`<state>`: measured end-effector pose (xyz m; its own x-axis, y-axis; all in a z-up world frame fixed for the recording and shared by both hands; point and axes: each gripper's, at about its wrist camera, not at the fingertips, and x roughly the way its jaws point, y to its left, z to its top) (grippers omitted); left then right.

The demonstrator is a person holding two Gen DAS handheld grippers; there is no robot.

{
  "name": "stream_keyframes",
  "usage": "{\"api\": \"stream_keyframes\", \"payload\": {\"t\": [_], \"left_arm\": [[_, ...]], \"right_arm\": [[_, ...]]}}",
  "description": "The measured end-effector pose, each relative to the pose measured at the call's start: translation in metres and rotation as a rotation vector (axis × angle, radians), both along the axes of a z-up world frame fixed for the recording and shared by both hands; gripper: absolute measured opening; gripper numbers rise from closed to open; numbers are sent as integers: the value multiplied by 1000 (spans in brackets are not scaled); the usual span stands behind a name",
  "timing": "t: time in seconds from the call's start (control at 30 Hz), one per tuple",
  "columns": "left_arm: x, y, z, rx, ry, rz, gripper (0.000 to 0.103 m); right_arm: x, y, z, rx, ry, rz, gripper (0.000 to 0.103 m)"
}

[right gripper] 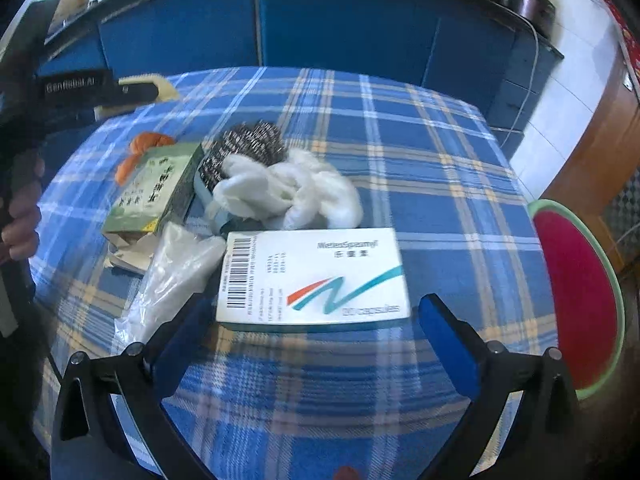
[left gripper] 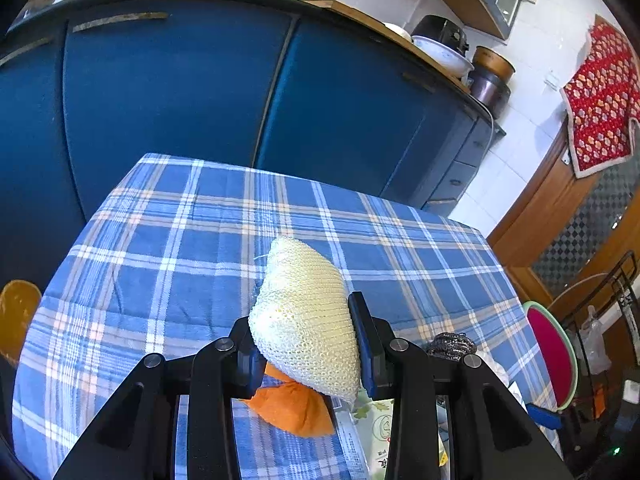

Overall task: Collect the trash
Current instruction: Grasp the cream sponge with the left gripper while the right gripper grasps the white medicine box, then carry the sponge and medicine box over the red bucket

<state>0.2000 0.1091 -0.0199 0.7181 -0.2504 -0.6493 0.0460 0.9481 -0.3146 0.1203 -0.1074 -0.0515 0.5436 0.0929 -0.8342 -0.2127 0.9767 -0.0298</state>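
1. Here, the right gripper (right gripper: 316, 320) has its jaws spread wide apart with nothing between the pads; it points steeply down at the tabletop (right gripper: 440, 152).
2. Just ahead of the jaws, and roughly centred on the gap, lies the white capsule box (right gripper: 314, 276), flat on the checked cloth. Its long axis runs across the view, parallel to the line from one pad to the other, so the jaws straddle its length and not its narrower width.
3. To the left of the box lies a crumpled clear plastic bag (right gripper: 176, 272), touching or nearly touching the left-hand finger.
4. Beyond the box sit a white wad of tissue (right gripper: 296, 192), a steel scouring ball (right gripper: 248, 144), a green carton (right gripper: 156, 188) and an orange scrap (right gripper: 148, 142).
5. The left gripper (left gripper: 308, 344) is clamped on a pale mesh sponge (left gripper: 304, 312), held clear above the tabletop; in the right wrist view it appears at far left, well apart from the box.
6. Judgement: the right hand is nearer and free, so the box is its likely next pick; a roll of the wrist would suit a grip across the short side.
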Motion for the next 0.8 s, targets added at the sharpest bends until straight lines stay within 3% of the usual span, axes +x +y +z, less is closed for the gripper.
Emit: {"api": "stream_keyframes", "payload": {"t": [0.2,0.33,0.8], "left_arm": [[-1,1,1,-11,-7,-5,38],[-3,0,4,-16,-32,-18,38],[-14,-20,14,-10,-98,-99,38]], "right_arm": [[4,3,-6,2,22,-14,101],[2,0,-4,15,-6,-32,91],[-34,-39,14,137,-41,-171,90]]}}
